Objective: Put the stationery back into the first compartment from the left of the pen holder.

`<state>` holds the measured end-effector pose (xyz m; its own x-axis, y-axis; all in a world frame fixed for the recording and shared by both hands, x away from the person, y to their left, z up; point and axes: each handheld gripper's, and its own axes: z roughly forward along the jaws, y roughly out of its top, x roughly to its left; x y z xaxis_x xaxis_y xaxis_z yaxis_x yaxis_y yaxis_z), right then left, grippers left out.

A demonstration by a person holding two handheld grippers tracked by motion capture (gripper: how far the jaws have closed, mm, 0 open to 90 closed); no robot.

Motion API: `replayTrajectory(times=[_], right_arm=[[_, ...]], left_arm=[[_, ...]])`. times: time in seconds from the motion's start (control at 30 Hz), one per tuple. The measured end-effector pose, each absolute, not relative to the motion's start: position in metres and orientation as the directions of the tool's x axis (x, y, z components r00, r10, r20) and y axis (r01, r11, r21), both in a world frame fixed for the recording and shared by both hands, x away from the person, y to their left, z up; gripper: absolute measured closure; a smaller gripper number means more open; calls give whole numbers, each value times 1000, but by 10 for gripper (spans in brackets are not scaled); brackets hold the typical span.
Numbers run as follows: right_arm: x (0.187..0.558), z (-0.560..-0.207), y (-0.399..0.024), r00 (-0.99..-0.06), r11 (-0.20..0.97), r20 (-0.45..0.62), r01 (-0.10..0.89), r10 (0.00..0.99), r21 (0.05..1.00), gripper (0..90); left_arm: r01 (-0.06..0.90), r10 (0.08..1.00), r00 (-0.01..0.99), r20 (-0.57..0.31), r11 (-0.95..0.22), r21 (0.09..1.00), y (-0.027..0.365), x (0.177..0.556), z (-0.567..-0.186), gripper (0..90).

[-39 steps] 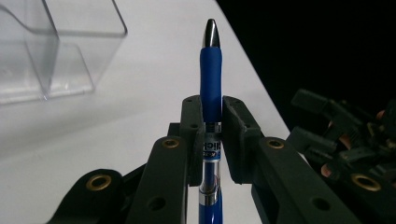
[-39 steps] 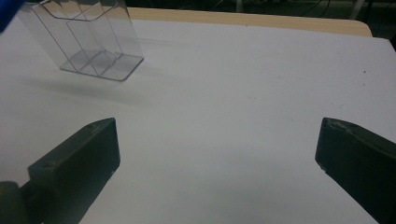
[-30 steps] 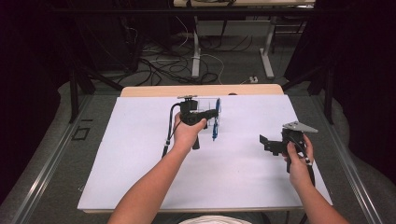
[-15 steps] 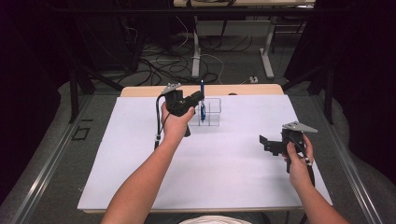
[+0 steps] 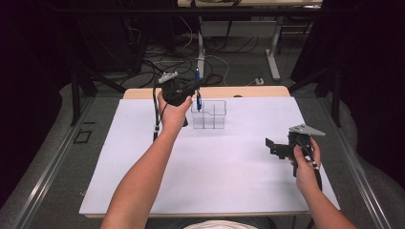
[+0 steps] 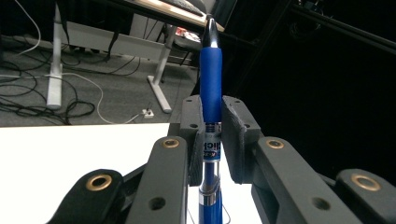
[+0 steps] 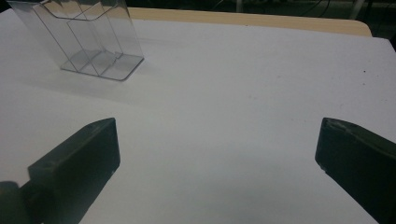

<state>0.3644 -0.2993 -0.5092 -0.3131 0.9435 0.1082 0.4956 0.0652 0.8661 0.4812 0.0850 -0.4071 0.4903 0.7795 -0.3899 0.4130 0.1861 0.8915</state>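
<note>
The left gripper (image 5: 195,90) is held up over the far left part of the desk (image 5: 143,191), its fingers (image 6: 233,135) pinching a blue pen (image 6: 210,93) by the middle of its barrel. The pen stands upright in the grip, its dark tip pointing up and its lower end hanging over the left side of a clear plastic organizer (image 5: 208,114) with several compartments; whether the pen's lower end has entered a compartment or only hovers above the rim cannot be told. The organizer stands on the white desk sheet near the far edge, just right of the left hand (image 5: 173,112). In the left gripper view the two fingers press against the pen from both sides, just where the blue grip section meets the clear labelled section. The right gripper (image 5: 274,147) is held low over the near right part of the desk, well apart from the organizer, its fingers (image 7: 79,158) spread wide with bare desk between them.
</note>
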Motion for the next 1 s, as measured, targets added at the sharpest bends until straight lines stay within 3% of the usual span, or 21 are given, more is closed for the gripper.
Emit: replayTrajectory(times=[1.0], right_arm=[[365,-511,-299,-323,79,96,489,942,868,0]], left_arm=[[388,823,441,-358,185,903,83,514,-413,794]])
